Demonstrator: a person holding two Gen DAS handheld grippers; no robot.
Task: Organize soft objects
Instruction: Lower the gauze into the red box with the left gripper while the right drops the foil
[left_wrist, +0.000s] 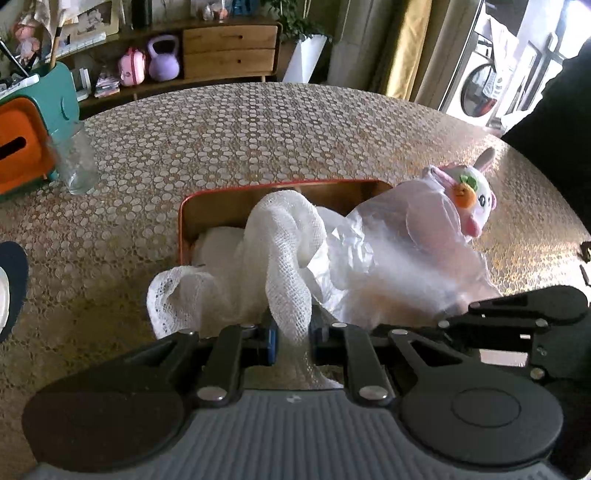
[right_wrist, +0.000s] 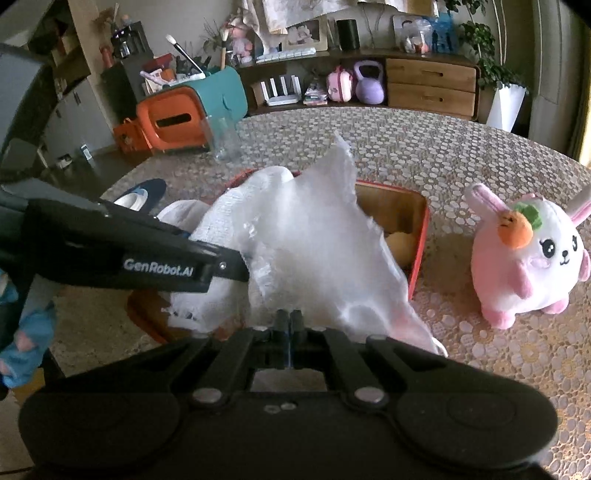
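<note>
Pebble-patterned tabletop (left_wrist: 258, 140) before wooden sideboard (left_wrist: 229, 50), potted plant (left_wrist: 306, 44).

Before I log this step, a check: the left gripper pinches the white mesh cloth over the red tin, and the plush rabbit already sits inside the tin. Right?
Not quite. The left gripper does pinch the white mesh cloth over the red tin, but the plush rabbit stands on the table beside the tin, as the right wrist view shows.

We hold both tongs tilted downward. Our left tongs (left_wrist: 291, 332) are nearly closed, pinching white mesh cloth (left_wrist: 284, 258) between the pads. Our right tongs (right_wrist: 290, 321) are pressed together on a thin plastic sheet (right_wrist: 317, 236)
</note>
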